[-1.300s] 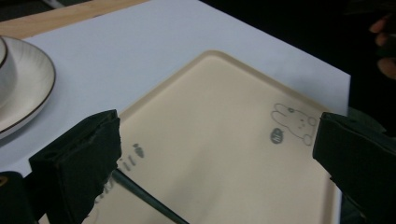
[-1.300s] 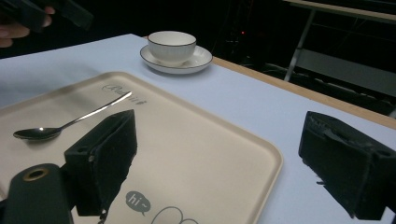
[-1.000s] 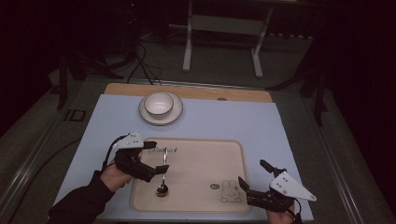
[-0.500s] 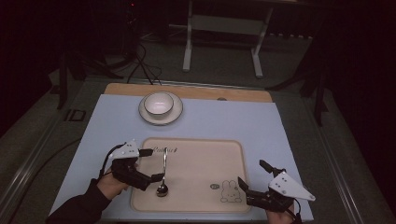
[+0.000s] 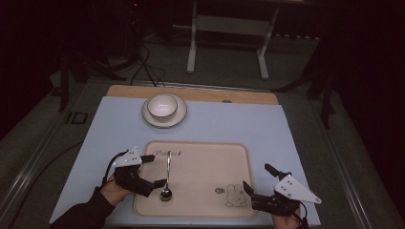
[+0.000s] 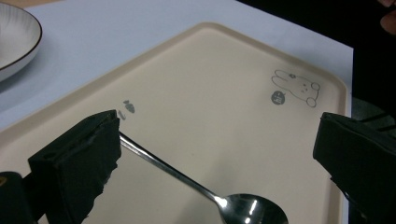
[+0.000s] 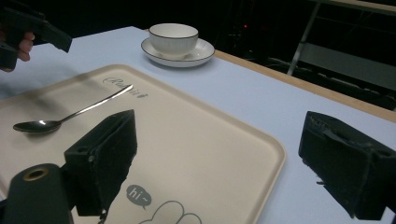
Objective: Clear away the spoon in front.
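1. the left gripper [image 5: 155,171] sits at the left edge of the tray, held in the person's left hand [image 5: 114,190]; its two black jaws are spread wide apart and grip nothing.
2. between those jaws lies a metal spoon [image 5: 167,175] — in the left gripper view the spoon [image 6: 201,186] runs from beside the left jaw down to its bowl near the bottom edge, with clear tray surface between it and the right jaw.
3. the spoon rests flat on the tray's left part, its handle pointing away from the person and its bowl nearest them.
4. the tray [image 5: 205,164] is beige with rounded corners, lying on a pale blue mat [image 5: 229,125]; a small rabbit drawing [image 5: 235,196] marks its near right corner.
5. the right gripper [image 5: 259,185] hovers at the tray's near right corner, just beside the rabbit drawing — its jaws are also wide apart and empty.
6. in the right gripper view the spoon [image 7: 70,114] lies well apart from those jaws, across the tray.
7. beyond the tray, near the far side of the mat, a white cup [image 5: 162,106] stands upright on a white saucer [image 5: 177,118].
8. a wooden table edge [image 5: 248,96] shows past the mat.
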Tool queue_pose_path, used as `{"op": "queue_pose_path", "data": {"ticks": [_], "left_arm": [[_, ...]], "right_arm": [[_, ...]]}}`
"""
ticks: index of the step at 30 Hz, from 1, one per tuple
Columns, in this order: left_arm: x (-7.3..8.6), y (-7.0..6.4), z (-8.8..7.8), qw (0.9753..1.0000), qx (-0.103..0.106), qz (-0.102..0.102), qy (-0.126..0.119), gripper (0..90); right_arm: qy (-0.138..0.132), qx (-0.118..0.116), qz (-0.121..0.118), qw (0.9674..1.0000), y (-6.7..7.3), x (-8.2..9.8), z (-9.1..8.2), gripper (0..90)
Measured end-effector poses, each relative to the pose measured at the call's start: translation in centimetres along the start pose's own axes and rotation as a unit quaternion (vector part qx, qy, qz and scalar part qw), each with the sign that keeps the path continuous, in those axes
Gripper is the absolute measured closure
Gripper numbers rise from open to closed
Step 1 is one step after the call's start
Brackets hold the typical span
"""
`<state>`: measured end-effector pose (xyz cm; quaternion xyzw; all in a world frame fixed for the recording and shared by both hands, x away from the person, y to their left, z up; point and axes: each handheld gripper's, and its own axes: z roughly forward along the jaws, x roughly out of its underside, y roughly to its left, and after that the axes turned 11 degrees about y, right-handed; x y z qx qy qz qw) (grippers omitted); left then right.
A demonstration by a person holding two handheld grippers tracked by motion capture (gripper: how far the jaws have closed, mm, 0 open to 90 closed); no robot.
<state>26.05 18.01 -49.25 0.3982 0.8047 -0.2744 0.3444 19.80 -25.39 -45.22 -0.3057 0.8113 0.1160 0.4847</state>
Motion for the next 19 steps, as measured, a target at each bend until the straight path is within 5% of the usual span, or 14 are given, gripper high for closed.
{"op": "queue_pose_path", "data": {"ticks": [19], "left_arm": [[0.25,0.32,0.26,0.9996,-0.003,-0.014,-0.024,1.5]], "right_arm": [[0.006,-0.004,0.003,1.0000,-0.10,0.05,0.27,11.5]]}}
